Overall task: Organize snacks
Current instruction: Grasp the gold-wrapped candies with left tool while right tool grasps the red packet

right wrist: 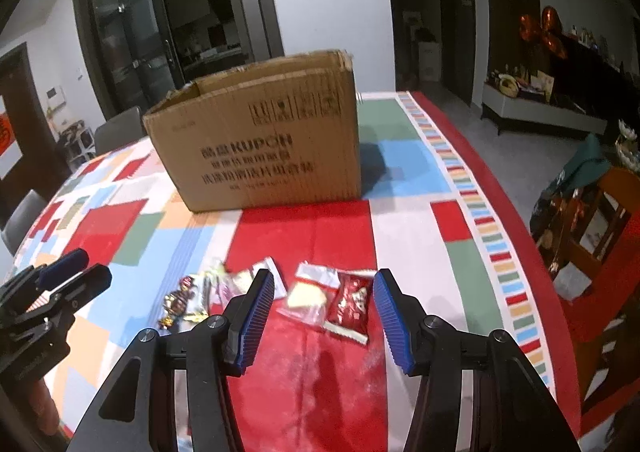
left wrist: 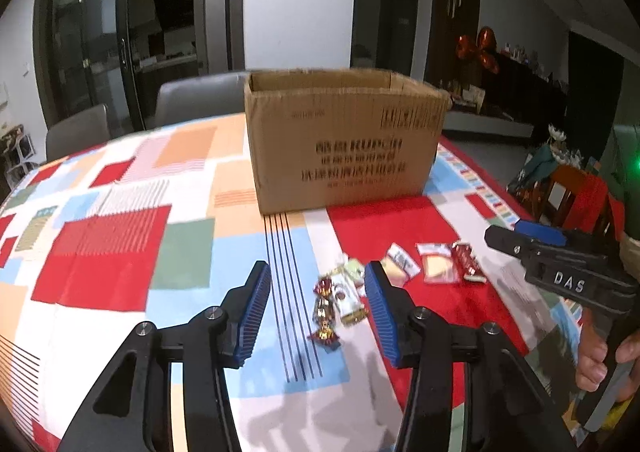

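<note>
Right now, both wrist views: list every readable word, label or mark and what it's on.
"KUPON": printed on the front of the cardboard box, after two Chinese characters too blurred to read.
"DAS": white letters on the body of the right gripper, seen from the left wrist view.
Chinese lines under the brand on the box: too blurred to read.
Handling symbols at the box's upper right: present, not legible.
Red snack packet and other wrappers: print too small to read.

The cardboard box (left wrist: pixel 344 140) stands open-topped, its inside hidden behind the near wall and its smaller printed lines too blurred to read. A blue finger (left wrist: pixel 378 316) of the left gripper (left wrist: pixel 318 318) covers part of the snack packets (left wrist: pixel 348 292), whose labels are too small to make out. The patterned tablecloth (right wrist: pixel 472 252) runs off the frame's lower edge.
</note>
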